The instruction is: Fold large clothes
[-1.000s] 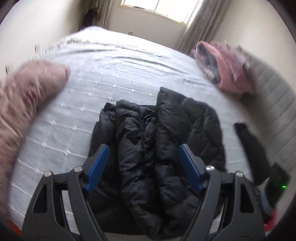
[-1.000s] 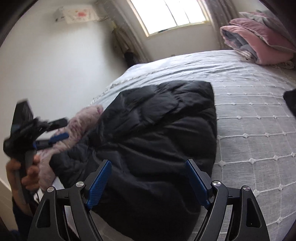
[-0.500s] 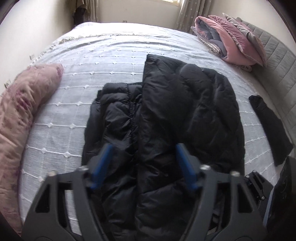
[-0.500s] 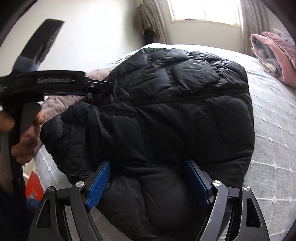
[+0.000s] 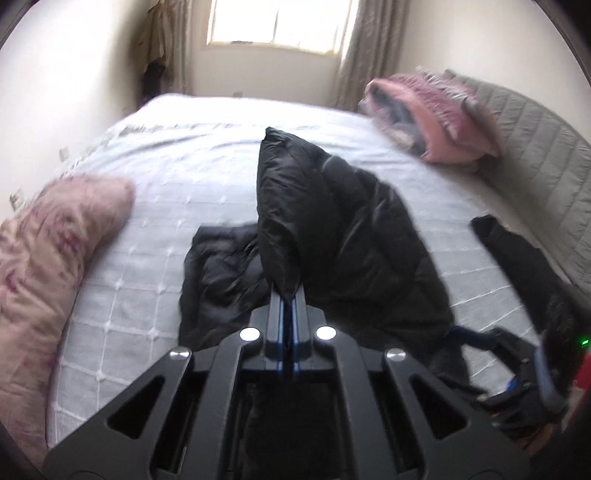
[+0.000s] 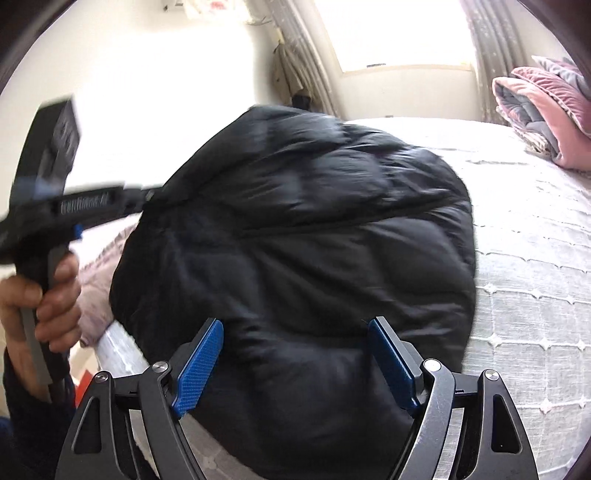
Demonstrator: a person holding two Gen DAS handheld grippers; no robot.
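Pinching a raised jacket [image 5: 332, 221] fold that hides its tips, left gripper [image 5: 286, 295]; right gripper [image 6: 295, 362] gapes.

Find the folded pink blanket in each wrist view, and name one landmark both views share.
Left wrist view: the pink blanket lies upper right, on the bed's far corner.
Right wrist view: the pink blanket is at the right edge, upper part.
Shared landmark: the window.

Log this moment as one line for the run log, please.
step: folding black puffer jacket on bed | left hand-held gripper: shut on jacket edge, lifted | right hand-held gripper: open, over jacket
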